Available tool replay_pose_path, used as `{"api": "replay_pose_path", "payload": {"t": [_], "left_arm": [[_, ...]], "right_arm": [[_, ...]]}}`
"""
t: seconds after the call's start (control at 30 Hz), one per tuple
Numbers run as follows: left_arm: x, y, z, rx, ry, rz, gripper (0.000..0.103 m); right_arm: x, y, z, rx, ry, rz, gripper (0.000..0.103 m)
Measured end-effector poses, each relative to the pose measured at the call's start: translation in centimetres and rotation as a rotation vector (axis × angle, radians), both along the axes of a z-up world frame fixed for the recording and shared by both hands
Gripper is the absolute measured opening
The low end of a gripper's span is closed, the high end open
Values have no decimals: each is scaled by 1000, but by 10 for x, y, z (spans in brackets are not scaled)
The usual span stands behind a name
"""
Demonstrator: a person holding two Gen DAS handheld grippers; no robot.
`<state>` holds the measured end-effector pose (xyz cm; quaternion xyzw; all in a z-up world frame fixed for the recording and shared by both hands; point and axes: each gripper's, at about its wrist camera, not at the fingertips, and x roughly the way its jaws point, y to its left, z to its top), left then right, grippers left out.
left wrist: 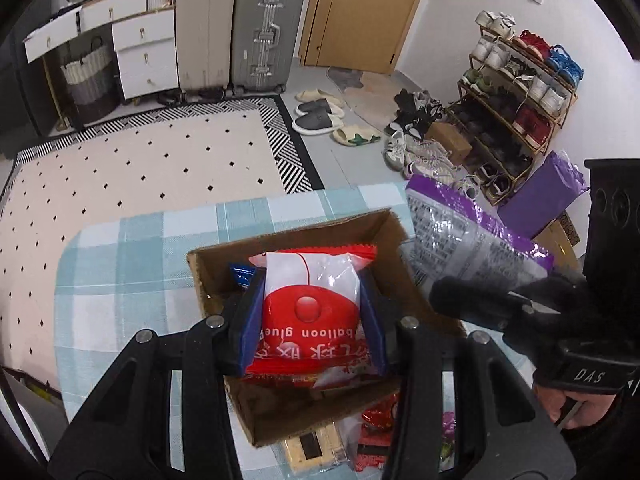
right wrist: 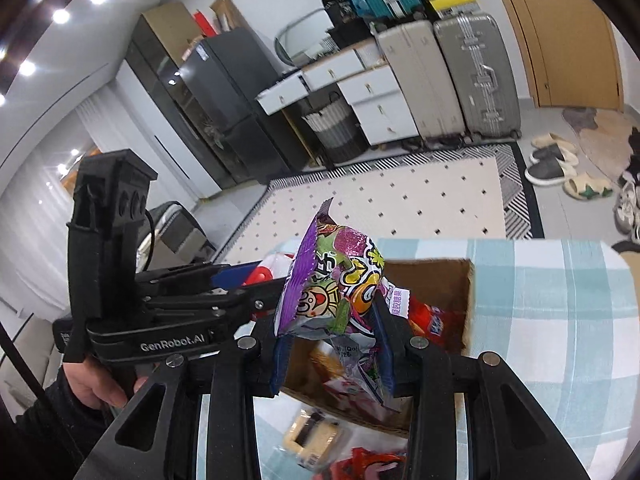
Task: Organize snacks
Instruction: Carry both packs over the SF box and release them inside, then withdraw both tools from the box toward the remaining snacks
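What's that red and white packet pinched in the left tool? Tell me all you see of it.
The red and white packet is a glossy, puffy plastic pouch with crimped red ends. It is printed with a red balloon, the words "balloon glue" and Chinese characters, all upside down in this view. The left hand-held gripper is shut on its two sides, holding it over the open cardboard box.
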<state>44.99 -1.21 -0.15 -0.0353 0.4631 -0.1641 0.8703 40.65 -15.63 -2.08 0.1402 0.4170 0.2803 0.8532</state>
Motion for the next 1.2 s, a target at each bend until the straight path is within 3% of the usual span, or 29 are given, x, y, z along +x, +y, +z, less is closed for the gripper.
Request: {"api": "replay_pose_path", "payload": {"t": [0.23,0.5,0.63,0.67,0.8,0.93,1.1,1.2], "left_arm": [[12,1,-52,-13,54,-6,41],[19,5,-71,-21,77,11,41],[13,9,-67,-10,67,24,42],[10,11,-65,-6,62,32,43],[-5,22,-56,-9,35,61,58],[-28,29,-43,1,-8,68,68],[-71,38,-15,19,-127,103,80],[-96,40,0,34,-183,118,80]], "right_arm": [[10,-3,-41,-25,53,13,35],[16,2,-54,-46,49,16,36],[15,6,-55,-61,46,11,40],[14,6,-55,-69,43,8,46],[4,2,-43,-79,7,1,56],[-13,-3,-28,-66,-31,-8,57],[-50,-8,-5,-49,-103,-17,64],[-73,-11,9,-37,-138,-20,66]]}}
